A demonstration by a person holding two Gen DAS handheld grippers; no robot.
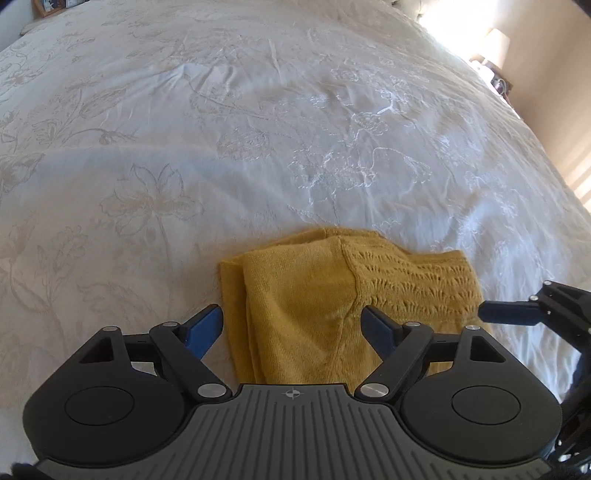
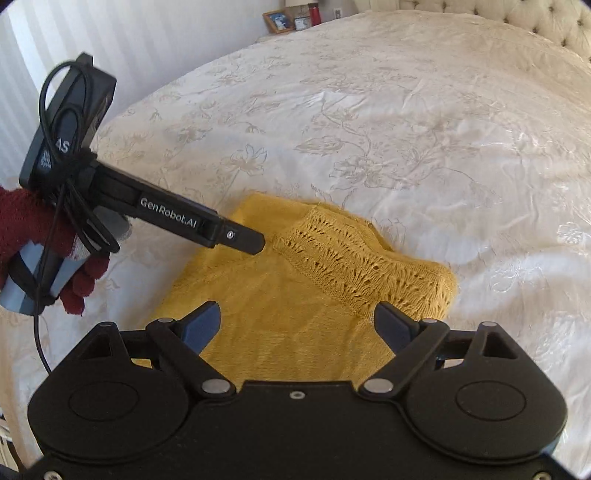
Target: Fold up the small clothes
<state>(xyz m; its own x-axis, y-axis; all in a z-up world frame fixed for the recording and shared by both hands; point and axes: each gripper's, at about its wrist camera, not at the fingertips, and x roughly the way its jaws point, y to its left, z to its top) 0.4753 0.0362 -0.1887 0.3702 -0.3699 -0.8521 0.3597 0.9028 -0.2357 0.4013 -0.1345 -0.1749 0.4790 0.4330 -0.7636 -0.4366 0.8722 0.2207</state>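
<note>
Mustard knit garment point(image 1: 332, 302) lies folded into a compact bundle on the cream bedspread point(image 1: 258, 147), lace panel on top. My left gripper point(image 1: 293, 325) and right gripper point(image 2: 297, 321) both hover over it, jaws wide, holding nothing. I judge this fold done; next I must choose an edge to pinch or leave it.

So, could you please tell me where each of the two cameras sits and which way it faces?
Left wrist: sits on the left gripper, angled down at the folded mustard knit top on the floral bedspread; its open blue fingers show, plus the right gripper's tip at the right edge.
Right wrist: sits on the right gripper, facing the headboard; the left gripper and a red-gloved hand show.
Shared: top, bedspread.
</note>
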